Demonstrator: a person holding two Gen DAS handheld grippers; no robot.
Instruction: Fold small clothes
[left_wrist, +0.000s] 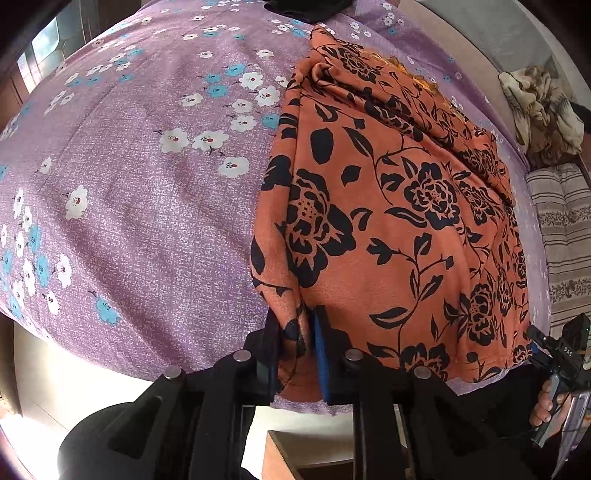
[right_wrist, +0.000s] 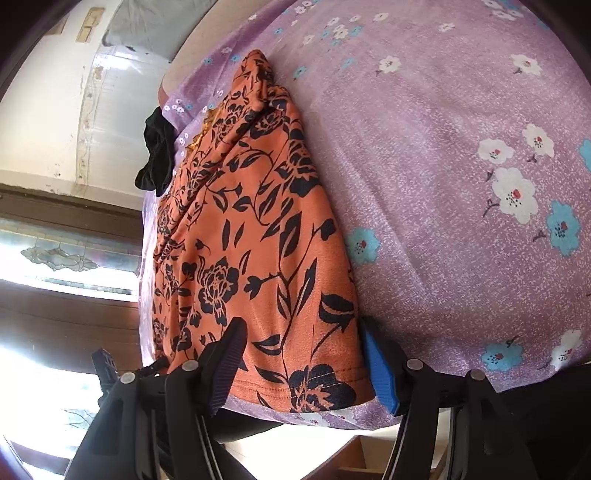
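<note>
Mid-fold: orange floral garment (left_wrist: 388, 221) lies on the purple bedsheet (left_wrist: 129, 166); left gripper (left_wrist: 297, 347) is clenched on its near corner, right gripper (right_wrist: 299, 354) spread wide, straddling the other near hem corner, not pinching. Next, likely: close right, lift both corners, carry them toward the garment's far end. Black cloth (right_wrist: 157, 155) just beyond the garment's far edge may obstruct.

Left gripper (left_wrist: 299, 354) pinched narrow; right gripper (right_wrist: 306, 362) — spread wide.

Black claws (left_wrist: 297, 354), blue pads (right_wrist: 380, 365)
</note>
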